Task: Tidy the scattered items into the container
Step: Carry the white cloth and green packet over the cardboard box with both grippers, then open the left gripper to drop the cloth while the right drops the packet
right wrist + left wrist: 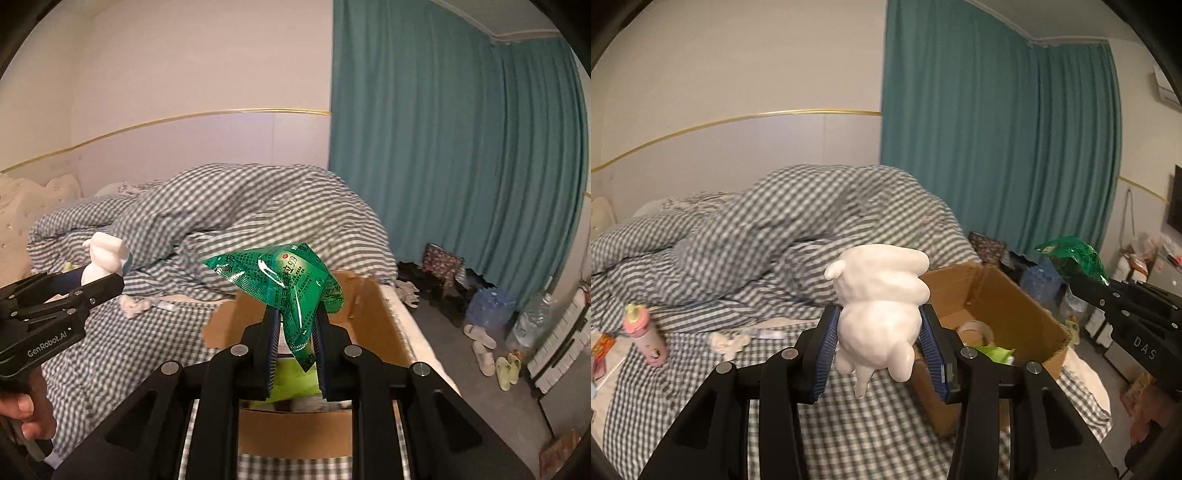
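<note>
Here, a pink bottle (646, 334) is seen standing near the left edge of the checked bed (701, 387). A white figurine (879, 314) is clamped between the partly parted pads of the left gripper (879, 345), above the bed just left of the cardboard box (1027, 295). A green foil packet (291, 288) is pinched in the nearly closed right gripper (295, 347), over the open box at the bed's right edge.

Setting: home bedroom. Evidence: bed (701, 369) with rumpled gingham duvet (798, 229), padded headboard (22, 214), full-length teal curtains (461, 166), slippers (484, 347) on floor, probably a wall-mounted television (1174, 203), partly cut off.
</note>
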The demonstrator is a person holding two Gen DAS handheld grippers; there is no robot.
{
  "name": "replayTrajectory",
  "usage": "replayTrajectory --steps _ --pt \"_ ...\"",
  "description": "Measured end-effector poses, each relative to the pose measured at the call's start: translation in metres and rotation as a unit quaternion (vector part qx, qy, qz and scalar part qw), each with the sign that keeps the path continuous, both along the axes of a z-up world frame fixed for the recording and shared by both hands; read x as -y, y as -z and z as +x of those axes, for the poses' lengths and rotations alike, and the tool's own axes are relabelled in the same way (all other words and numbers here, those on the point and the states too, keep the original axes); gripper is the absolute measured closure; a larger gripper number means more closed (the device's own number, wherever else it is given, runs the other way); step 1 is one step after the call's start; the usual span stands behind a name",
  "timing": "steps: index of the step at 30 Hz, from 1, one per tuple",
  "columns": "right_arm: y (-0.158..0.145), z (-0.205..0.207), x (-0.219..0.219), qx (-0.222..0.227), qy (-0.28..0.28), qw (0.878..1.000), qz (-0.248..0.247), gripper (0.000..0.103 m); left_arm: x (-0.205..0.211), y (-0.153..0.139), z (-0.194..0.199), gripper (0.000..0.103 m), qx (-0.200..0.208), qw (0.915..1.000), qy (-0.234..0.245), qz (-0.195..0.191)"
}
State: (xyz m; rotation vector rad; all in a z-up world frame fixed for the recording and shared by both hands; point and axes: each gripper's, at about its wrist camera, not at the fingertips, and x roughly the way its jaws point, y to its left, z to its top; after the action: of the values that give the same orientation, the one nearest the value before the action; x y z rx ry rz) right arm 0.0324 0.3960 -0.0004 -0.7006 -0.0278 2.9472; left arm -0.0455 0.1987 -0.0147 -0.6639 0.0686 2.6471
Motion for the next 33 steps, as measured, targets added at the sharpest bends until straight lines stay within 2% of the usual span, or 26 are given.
replayTrajectory --steps 6,13,21,30,33 --pt "0.006 -0.003 -0.029 0.005 0.030 1.000 -0.002 0.087 -0.041 0.004 -0.010 0.059 0.011 0.9994 0.031 0.007" --pt "0.017 -0.016 -0.058 0.012 0.049 0.999 -0.011 0.087 -0.085 0.013 -0.022 0.059 0.020 0.9979 0.061 -0.003" --pt "0.034 -0.033 -0.075 0.029 0.049 0.998 -0.019 0.087 -0.113 0.044 -0.044 0.059 0.059 0.9942 0.086 -0.027" --pt "0.055 -0.052 -0.084 0.047 0.048 0.997 -0.027 0.087 -0.147 0.086 -0.072 0.058 0.103 0.9862 0.113 -0.064" --pt "0.061 -0.058 -0.085 0.054 0.047 0.997 -0.028 0.087 -0.159 0.099 -0.078 0.054 0.123 0.9814 0.123 -0.082"
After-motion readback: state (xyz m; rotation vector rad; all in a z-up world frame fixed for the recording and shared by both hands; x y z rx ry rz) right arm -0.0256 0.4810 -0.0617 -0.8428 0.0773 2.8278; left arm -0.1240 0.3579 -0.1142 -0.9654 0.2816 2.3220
